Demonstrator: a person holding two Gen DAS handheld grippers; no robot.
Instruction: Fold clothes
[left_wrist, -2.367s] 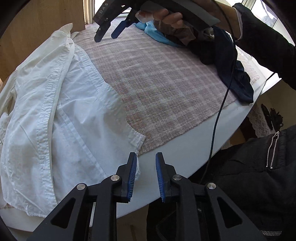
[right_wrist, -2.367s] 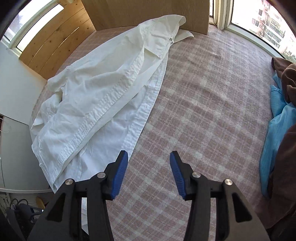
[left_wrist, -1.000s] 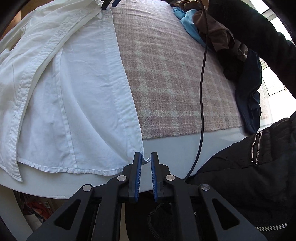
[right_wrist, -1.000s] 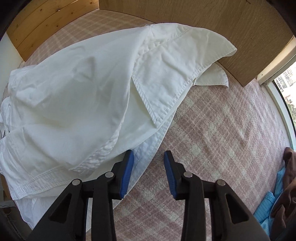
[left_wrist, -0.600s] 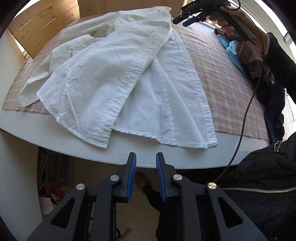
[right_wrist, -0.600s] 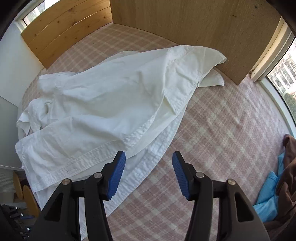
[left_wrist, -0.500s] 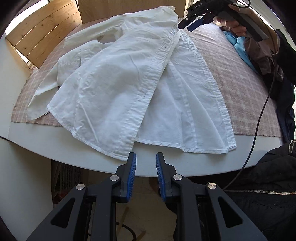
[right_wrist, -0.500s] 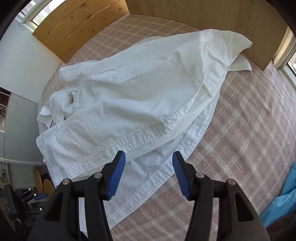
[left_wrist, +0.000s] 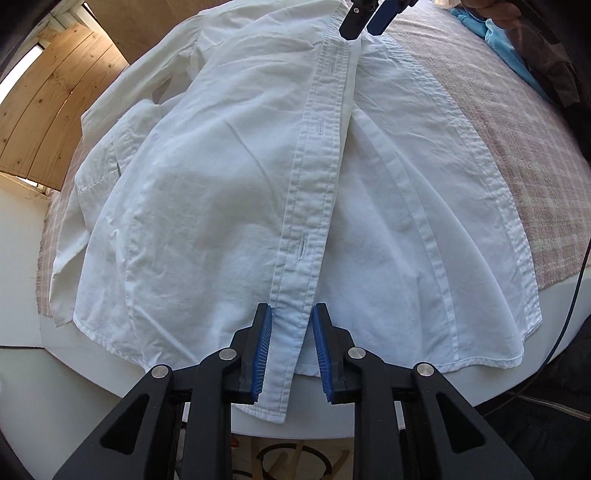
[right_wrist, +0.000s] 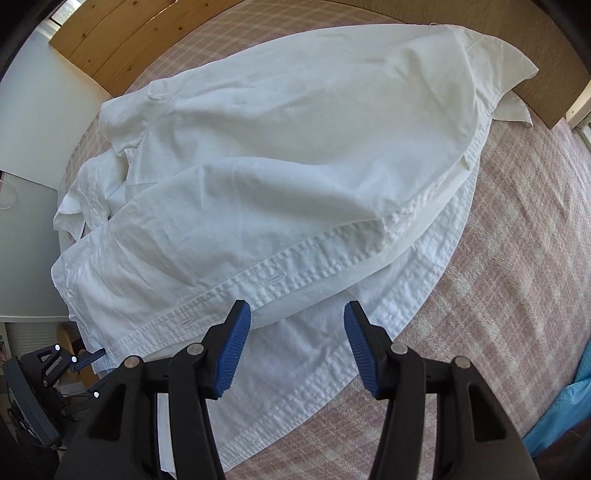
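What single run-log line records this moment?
task: fold clothes | left gripper: open, straddling placket hem of white shirt | right gripper: open over upper placket | plaid cloth beneath

White button-up shirt (left_wrist: 229, 192), unbuttoned, rumpled, spread on checked cloth, hem overhanging table edge

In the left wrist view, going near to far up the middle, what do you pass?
Left gripper, open around the placket's bottom end → table edge → white shirt, along its buttonhole placket → right gripper at the placket's far end.
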